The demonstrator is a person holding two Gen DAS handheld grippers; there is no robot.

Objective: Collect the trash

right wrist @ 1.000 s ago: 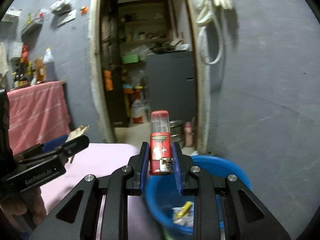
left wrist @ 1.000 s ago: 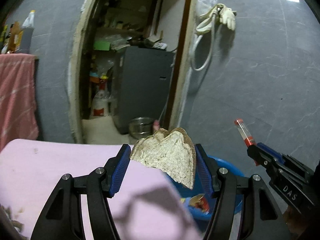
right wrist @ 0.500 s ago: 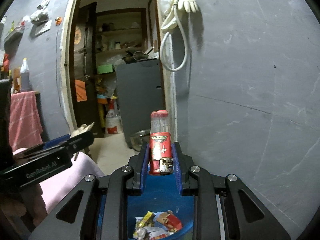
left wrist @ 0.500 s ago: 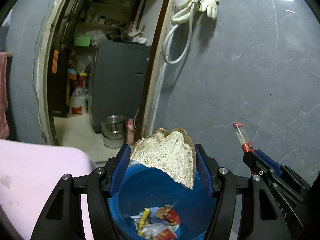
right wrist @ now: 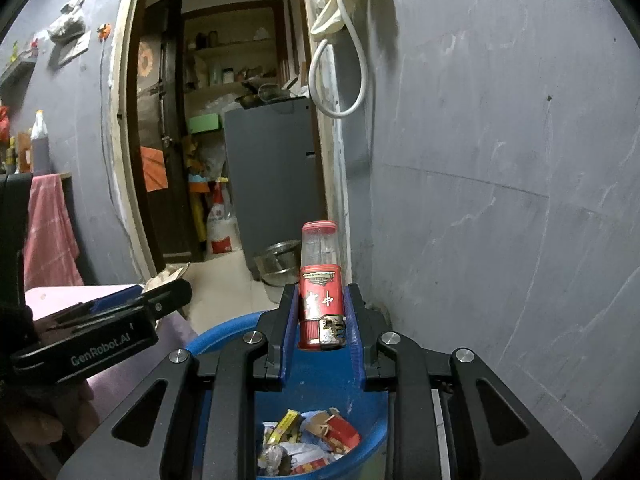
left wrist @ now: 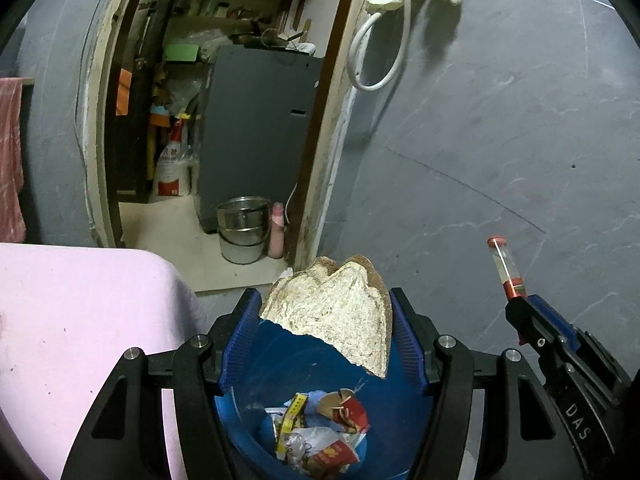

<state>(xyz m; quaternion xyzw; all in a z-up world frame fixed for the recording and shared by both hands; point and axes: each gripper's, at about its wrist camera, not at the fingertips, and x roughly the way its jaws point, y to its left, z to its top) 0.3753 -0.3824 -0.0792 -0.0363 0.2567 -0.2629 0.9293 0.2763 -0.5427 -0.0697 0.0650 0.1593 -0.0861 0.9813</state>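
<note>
My left gripper (left wrist: 324, 328) is shut on a pale, fibrous husk piece (left wrist: 336, 312) with a brown rind, held above the blue bucket (left wrist: 248, 384). Wrappers and crumpled paper (left wrist: 320, 436) lie in the bucket's bottom. My right gripper (right wrist: 320, 336) is shut on a red lighter (right wrist: 320, 296) with a clear top, standing upright over the same blue bucket (right wrist: 216, 336). In the left wrist view the right gripper (left wrist: 520, 312) shows at the right edge with the lighter (left wrist: 505, 268). In the right wrist view the left gripper (right wrist: 172, 292) reaches in from the left.
A table with a pink cloth (left wrist: 80, 320) lies left of the bucket. A grey wall (left wrist: 500, 140) stands close behind, with a hose and gloves (left wrist: 400, 12) hung on it. Through the doorway stand a grey cabinet (left wrist: 256, 128), steel pots (left wrist: 242, 232) and a sack (left wrist: 172, 168).
Both grippers have swung right and sunk a little, from over the pink table's edge to above the blue bucket. Each keeps hold of its item.
</note>
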